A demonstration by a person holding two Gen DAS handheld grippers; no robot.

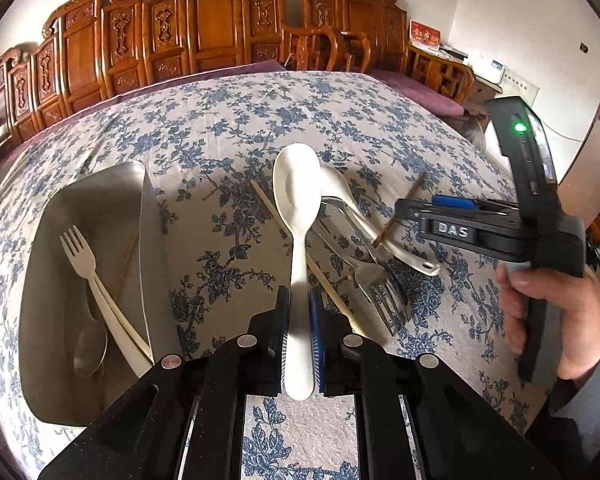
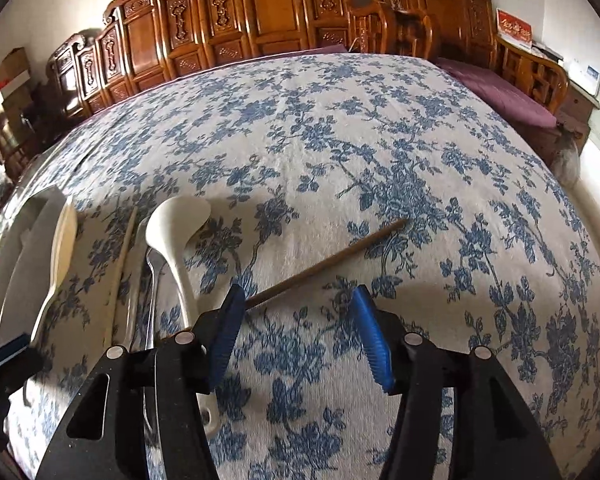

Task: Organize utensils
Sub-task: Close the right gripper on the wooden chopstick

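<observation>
Left wrist view, step: my left claw (image 1: 299, 322) is clamped tight on the handle of a white spoon (image 1: 297, 216), bowl pointing away, lifted clear of the blue-flowered desk (image 1: 228, 128).
Left wrist view, next move: carry it left to the metal tray (image 1: 100, 196), which already holds a white fork (image 1: 85, 264) and a metal spoon (image 1: 90, 344), and let go low so it lies alongside them.
Left wrist view, pile: a second white spoon (image 1: 342, 190), a metal fork (image 1: 374, 280) and a pale chopstick (image 1: 320, 276) wait on the cloth.
Left wrist view, pose: my right hand (image 1: 556, 312) grips its handle, tilted down over the pile.
Right wrist view, step: my right claw (image 2: 298, 322) stands wide apart and holds nothing; a brown chopstick (image 2: 332, 258) lies on the cloth, its near end by the left pad (image 2: 226, 332).
Right wrist view, next move: centre on that chopstick, drop and close.
</observation>
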